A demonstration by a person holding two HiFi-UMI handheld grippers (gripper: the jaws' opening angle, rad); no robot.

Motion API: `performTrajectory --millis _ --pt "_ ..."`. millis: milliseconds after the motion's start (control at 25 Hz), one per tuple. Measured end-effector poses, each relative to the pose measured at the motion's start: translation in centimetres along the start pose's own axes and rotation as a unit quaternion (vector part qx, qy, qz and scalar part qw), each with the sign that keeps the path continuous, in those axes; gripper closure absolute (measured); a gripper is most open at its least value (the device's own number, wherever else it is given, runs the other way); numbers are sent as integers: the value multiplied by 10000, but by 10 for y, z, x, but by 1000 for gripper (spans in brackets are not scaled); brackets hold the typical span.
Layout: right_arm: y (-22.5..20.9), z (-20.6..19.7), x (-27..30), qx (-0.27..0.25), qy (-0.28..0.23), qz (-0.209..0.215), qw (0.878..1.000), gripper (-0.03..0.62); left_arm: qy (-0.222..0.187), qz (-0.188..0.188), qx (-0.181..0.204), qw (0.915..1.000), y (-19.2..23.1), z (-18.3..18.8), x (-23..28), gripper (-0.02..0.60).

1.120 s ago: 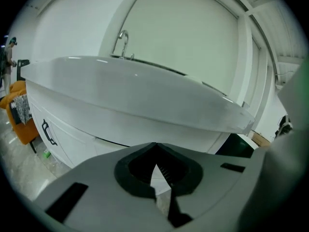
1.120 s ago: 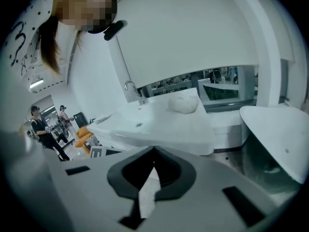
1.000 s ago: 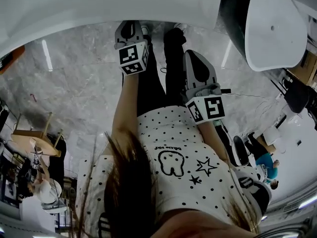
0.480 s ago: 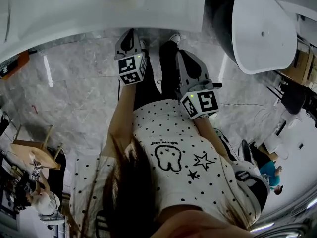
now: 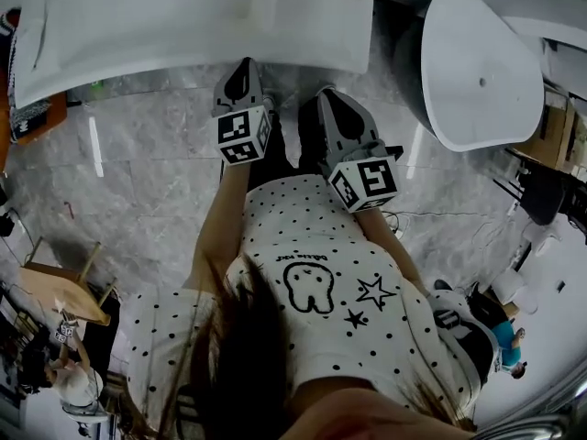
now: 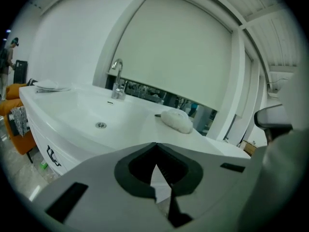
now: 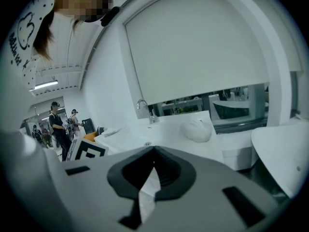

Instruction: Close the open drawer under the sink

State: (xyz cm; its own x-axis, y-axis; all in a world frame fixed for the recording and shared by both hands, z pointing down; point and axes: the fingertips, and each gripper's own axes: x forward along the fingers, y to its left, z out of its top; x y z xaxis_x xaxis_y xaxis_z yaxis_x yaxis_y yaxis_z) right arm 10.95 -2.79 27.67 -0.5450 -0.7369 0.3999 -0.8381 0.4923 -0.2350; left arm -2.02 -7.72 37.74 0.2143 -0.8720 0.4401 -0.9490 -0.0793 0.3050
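The drawer is not seen jutting from under the sink (image 5: 183,26), and the cabinet front (image 6: 46,146) looks flush. The left gripper (image 5: 244,64) and right gripper (image 5: 326,95) have been raised to basin height since a second ago, jaws together and empty. Closing is judged done.

Sink counter (image 5: 183,26) close ahead; white tub (image 5: 477,62) right; marble floor (image 5: 147,163) left open.

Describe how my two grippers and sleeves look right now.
The left gripper and right gripper are grey shells with black-lined jaws; each carries a white cube printed with black square markers. The person's top is white with black dots, a tooth drawing and stars.
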Motion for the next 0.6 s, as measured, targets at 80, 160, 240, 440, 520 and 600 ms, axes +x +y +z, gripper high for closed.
performTrajectory --millis 80,160,240,440,520,600 --pt "-1 5 1 -32 -100 -17 9999 580 -119 -66 54 9999 -3 14 0 577" --pt "-5 12 0 -118 -212 -85 9997 580 -263 -131 133 9995 -6 30 -1 577" --pt "-10 20 -2 -199 -317 -187 9991 580 -411 -177 223 9988 -10 45 -5 577" --pt "-19 32 -8 -305 -489 -354 9977 580 -615 -265 392 9970 -18 68 -11 577" --pt "-21 37 -11 -316 -549 -411 9972 580 -637 -305 454 9965 -22 76 -13 577" --pt "-21 42 -13 -317 -593 -452 9967 580 -661 -348 501 9959 -26 83 -16 577"
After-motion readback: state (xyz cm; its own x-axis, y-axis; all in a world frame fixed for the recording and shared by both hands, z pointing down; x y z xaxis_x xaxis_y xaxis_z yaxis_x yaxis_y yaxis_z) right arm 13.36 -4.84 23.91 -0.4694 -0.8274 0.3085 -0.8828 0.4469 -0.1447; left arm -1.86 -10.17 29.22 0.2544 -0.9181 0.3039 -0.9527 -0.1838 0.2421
